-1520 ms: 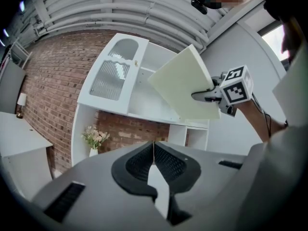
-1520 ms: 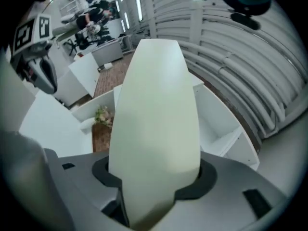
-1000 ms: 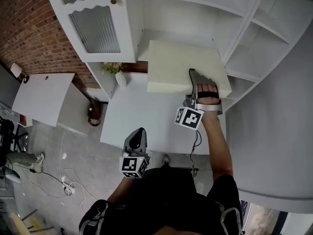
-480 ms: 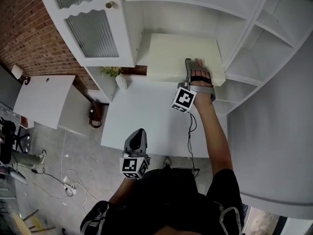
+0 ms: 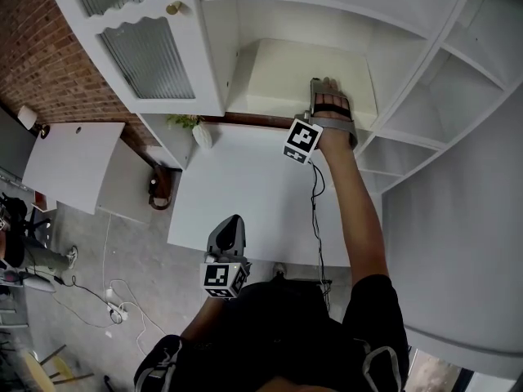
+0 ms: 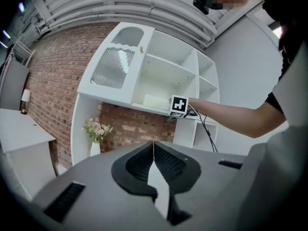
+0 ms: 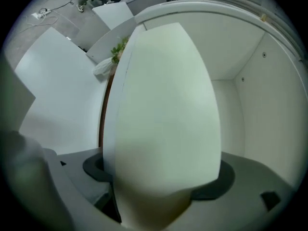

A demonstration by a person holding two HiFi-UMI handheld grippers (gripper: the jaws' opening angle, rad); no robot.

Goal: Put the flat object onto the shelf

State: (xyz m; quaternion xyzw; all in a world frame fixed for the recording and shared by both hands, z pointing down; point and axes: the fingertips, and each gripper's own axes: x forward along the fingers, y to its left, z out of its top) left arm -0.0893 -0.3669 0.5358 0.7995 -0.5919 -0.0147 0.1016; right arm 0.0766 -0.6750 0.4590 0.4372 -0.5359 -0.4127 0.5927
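The flat object (image 5: 298, 72), a pale thick slab, lies in the white shelf unit's lower middle compartment (image 5: 242, 104). My right gripper (image 5: 320, 90) reaches in at the slab's near right edge. In the right gripper view the slab (image 7: 168, 105) fills the space between the jaws of that gripper (image 7: 159, 177). The jaws have just been opening and stand wide, with a dark gap at the left pad. My left gripper (image 5: 227, 233) hangs low over the table's near edge. Seen in its own view, the left gripper (image 6: 154, 150) is shut on nothing.
A white table (image 5: 245, 194) stands in front of the shelf unit. A small vase of flowers (image 5: 196, 125) sits at its back left corner. A ribbed-glass cabinet door (image 5: 151, 51) is left of the compartment. A white desk (image 5: 73, 162) and floor cables lie further left.
My right gripper has carried the slab off the table's back edge and deeper into the shelf compartment. The left gripper has hardly shifted.
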